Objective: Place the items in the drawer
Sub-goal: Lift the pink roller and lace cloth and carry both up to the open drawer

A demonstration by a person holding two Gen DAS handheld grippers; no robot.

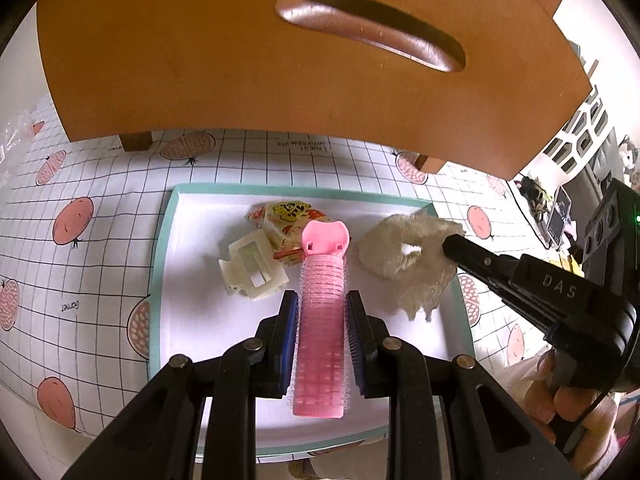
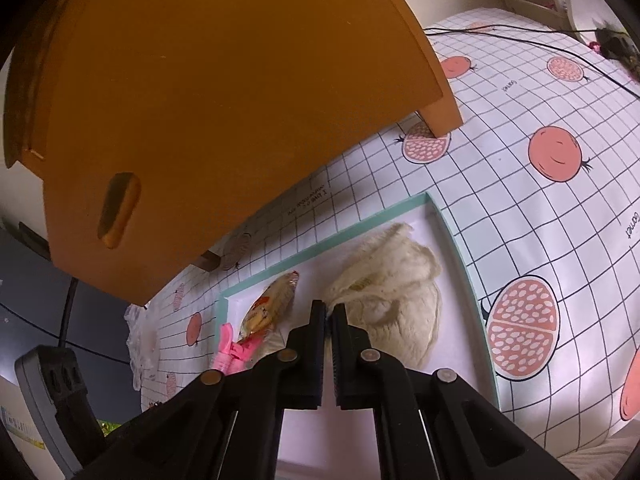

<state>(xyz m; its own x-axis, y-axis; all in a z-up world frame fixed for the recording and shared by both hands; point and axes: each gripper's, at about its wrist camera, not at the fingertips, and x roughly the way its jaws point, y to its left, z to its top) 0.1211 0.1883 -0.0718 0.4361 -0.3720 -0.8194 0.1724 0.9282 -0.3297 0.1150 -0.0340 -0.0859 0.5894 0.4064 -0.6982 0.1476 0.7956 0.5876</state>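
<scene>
Two grabs going at once: the left gripper (image 1: pixel 322 304) has its jaws clamped on the pink hair roller (image 1: pixel 322 320) over the white tray (image 1: pixel 200 320), and the right gripper (image 2: pixel 329 312) looks pinched shut on the edge of the cream scrunchie (image 2: pixel 392 280). Drawer front (image 1: pixel 240 60) looks closed with nothing in it yet, so I'd free one gripper for the handle slot (image 1: pixel 372 28) first, then lift straight up so the hair claw (image 1: pixel 254 270) and snack packet (image 1: pixel 288 216) don't get dragged

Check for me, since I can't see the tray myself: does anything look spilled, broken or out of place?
Nothing stands out. The hair roller, hair clip, snack packet and cream scrunchie all look intact on the tray.
</scene>
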